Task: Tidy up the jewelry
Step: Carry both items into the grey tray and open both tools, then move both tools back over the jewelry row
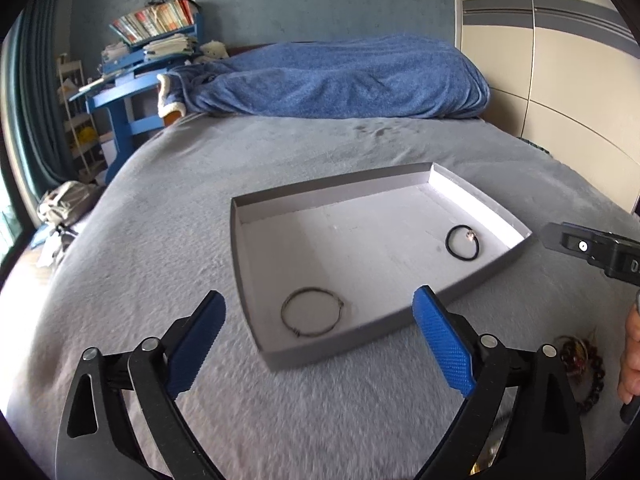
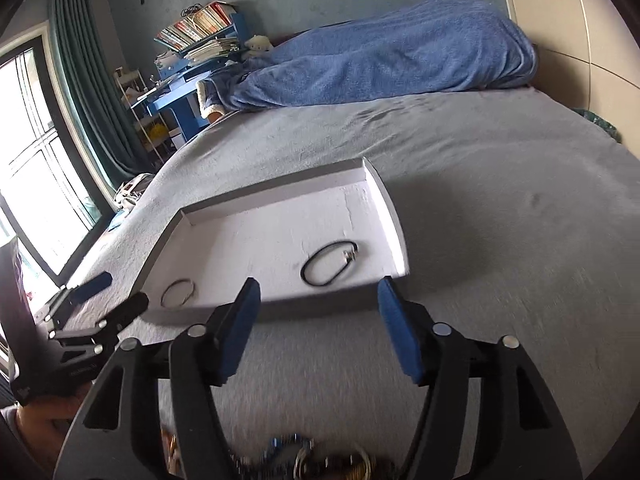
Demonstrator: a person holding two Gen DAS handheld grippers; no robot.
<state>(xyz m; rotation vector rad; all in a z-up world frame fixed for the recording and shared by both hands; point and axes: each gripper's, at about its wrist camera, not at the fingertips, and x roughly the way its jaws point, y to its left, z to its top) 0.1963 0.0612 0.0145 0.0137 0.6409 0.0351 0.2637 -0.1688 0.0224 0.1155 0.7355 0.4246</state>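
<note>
Left wrist view: left claw [image 1: 320,344] wide, empty, level before tray [image 1: 460,296]; right claw [image 2: 318,328] likewise wide, empty.

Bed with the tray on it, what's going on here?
A person is sorting jewelry on a bed with a handheld gripper in each hand. A shallow gray tray already holds a thin metal bangle near the front and a black cord bracelet farther back. The left gripper and right gripper both hang open and empty just in front of the tray. More pieces wait outside it: a dark beaded bracelet and a blurry pile of jewelry at the near edge.
</note>
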